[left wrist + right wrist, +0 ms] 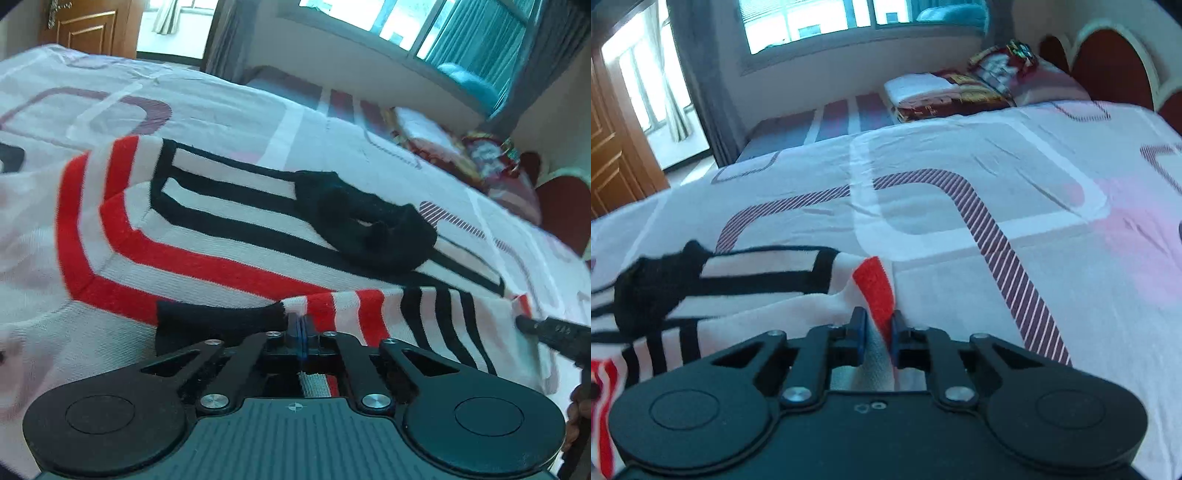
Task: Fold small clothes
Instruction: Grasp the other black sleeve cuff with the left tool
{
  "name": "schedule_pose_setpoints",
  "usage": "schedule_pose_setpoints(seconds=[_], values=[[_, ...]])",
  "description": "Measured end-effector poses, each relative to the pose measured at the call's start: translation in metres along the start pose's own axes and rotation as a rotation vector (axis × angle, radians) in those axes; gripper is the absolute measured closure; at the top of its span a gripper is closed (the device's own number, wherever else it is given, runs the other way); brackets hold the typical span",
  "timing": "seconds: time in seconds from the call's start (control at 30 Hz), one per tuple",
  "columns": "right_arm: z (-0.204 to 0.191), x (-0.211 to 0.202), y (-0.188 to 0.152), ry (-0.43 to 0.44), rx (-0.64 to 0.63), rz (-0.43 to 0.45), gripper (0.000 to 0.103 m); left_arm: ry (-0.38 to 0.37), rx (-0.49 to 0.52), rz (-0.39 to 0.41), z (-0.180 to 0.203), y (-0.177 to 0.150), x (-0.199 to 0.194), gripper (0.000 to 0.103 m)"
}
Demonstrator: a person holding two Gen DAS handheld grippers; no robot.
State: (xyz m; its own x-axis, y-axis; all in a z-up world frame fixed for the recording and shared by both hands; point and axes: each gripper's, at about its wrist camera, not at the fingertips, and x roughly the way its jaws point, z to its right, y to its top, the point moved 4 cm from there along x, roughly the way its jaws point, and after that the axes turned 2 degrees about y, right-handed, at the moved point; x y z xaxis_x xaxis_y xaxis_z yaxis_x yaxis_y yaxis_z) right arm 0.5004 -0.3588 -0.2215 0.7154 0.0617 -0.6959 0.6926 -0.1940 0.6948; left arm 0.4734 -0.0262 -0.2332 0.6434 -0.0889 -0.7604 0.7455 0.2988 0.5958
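Observation:
A small white sweater [229, 229] with red and black stripes and a black collar [369, 229] lies on the bed. My left gripper [302, 325] is shut on the sweater's near edge, by a black cuff [218, 317]. A striped fold [406, 314] stretches right from it to my right gripper, whose tip [535, 325] shows there. In the right wrist view my right gripper [878, 328] is closed on the sweater's red-striped corner [873, 288], with cloth between the fingers. The sweater [738, 295] spreads to the left.
The bed sheet [960, 221] is white and pink with curved striped bands. Folded bedding and pillows [960, 92] lie at the far end by a red headboard [1108, 62]. A window [831, 18] and a wooden door [88, 29] stand beyond.

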Motion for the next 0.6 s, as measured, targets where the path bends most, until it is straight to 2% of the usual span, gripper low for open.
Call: schedule_pose_setpoints(seconds=[0.07,0.13,0.17,0.23,0.33,0.4,0.47,0.57,0.6], values=[[-0.005,-0.004,0.001,-0.01,-0.009,0.0,0.084,-0.002,0.021,0.029,0.007,-0.001,-0.012,0.095],[-0.009,-0.02,0.0,-0.052,-0.016,0.043,0.06,0.012,0.035,0.021,0.006,-0.005,-0.011,0.078],[-0.011,-0.031,-0.003,-0.041,-0.006,0.072,0.056,0.004,0.025,0.019,0.001,-0.007,-0.009,0.077],[-0.02,-0.048,-0.013,-0.007,-0.029,0.085,0.062,0.001,0.021,0.035,-0.005,-0.008,-0.01,0.077],[-0.038,-0.062,-0.03,0.028,-0.097,0.08,0.067,0.016,0.073,0.052,-0.004,-0.009,-0.008,0.077],[-0.046,-0.057,-0.046,0.017,-0.154,0.037,0.069,0.017,0.096,0.05,-0.004,-0.009,-0.009,0.077],[-0.043,-0.048,-0.057,-0.033,-0.189,0.014,0.07,0.023,0.084,0.032,-0.006,-0.009,-0.015,0.077],[-0.042,-0.056,-0.052,-0.045,-0.158,0.01,0.068,0.041,0.093,0.029,-0.009,-0.014,-0.025,0.075],[-0.045,-0.063,-0.052,-0.024,-0.139,0.02,0.067,0.045,0.111,0.028,-0.01,-0.016,-0.025,0.073]])
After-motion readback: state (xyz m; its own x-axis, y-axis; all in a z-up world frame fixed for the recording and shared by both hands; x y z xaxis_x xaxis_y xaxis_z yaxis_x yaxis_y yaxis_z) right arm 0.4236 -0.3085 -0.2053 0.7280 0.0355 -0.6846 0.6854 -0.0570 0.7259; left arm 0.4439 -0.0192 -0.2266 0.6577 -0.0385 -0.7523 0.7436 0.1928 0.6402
